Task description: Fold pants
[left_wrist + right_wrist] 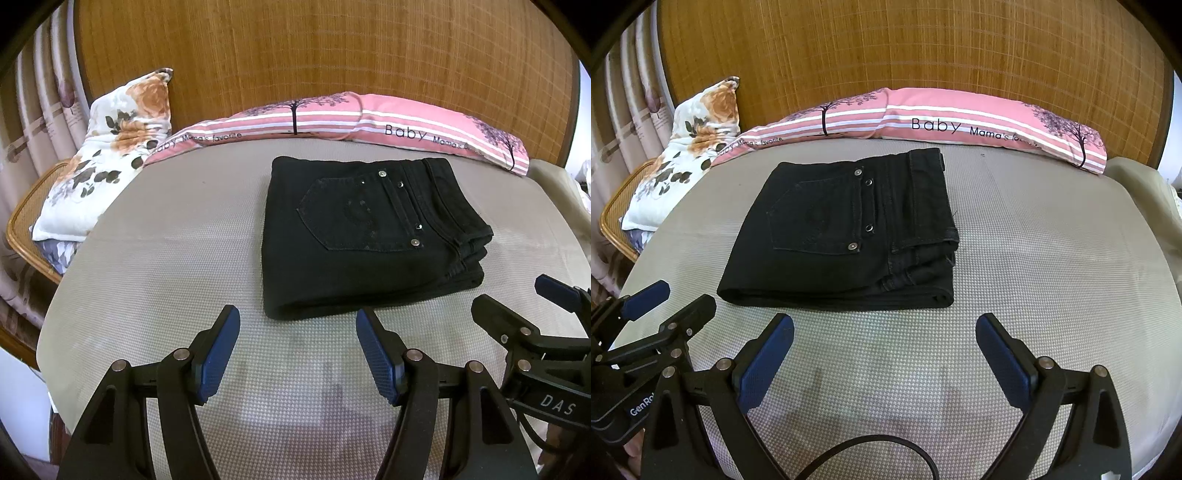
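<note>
The black denim pants (369, 236) lie folded into a thick rectangular stack (riveted back pocket upward) on the grey woven-textured mattress (166, 266). The left gripper (297, 354) and right gripper (884, 360) hover nearby, blue ribbed fingers spread, holding nothing.

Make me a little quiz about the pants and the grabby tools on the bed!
1. True or false: the black pants are folded into a neat stack.
2. Which tool grips the pants: A) left tool, B) right tool, C) neither?
3. Fill in: the word printed big on the pink pillow is ____.

Key: 1 true; 2 C; 3 Baby.
</note>
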`<act>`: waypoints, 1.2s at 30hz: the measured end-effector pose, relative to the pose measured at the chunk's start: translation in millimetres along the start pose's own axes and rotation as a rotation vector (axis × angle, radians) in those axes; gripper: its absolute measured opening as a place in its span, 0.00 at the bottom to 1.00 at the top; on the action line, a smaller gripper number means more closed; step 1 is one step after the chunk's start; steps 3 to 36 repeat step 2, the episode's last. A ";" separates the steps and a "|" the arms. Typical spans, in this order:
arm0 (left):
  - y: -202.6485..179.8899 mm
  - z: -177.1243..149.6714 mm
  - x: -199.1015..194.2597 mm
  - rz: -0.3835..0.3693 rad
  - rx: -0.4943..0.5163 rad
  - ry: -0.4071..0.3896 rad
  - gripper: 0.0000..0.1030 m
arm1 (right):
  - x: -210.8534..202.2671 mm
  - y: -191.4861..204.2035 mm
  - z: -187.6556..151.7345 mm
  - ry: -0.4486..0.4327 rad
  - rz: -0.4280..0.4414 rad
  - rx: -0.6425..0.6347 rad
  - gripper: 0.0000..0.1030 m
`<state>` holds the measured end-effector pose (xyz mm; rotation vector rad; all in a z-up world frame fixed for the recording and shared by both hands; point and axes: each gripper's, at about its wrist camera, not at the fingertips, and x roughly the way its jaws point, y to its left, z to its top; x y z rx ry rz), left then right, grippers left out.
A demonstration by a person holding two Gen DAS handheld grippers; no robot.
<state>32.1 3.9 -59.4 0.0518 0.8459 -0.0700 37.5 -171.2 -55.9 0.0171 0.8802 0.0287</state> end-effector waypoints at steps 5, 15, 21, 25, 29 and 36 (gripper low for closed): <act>-0.2 -1.1 0.8 -0.007 0.005 0.001 0.64 | -0.1 0.0 0.2 -0.001 0.001 -0.001 0.95; -0.2 -1.1 0.8 -0.007 0.005 0.001 0.64 | -0.1 0.0 0.2 -0.001 0.001 -0.001 0.95; -0.2 -1.1 0.8 -0.007 0.005 0.001 0.64 | -0.1 0.0 0.2 -0.001 0.001 -0.001 0.95; -0.2 -1.1 0.8 -0.007 0.005 0.001 0.64 | -0.1 0.0 0.2 -0.001 0.001 -0.001 0.95; -0.2 -1.1 0.8 -0.007 0.005 0.001 0.64 | -0.1 0.0 0.2 -0.001 0.001 -0.001 0.95; -0.2 -1.1 0.8 -0.007 0.005 0.001 0.64 | -0.1 0.0 0.2 -0.001 0.001 -0.001 0.95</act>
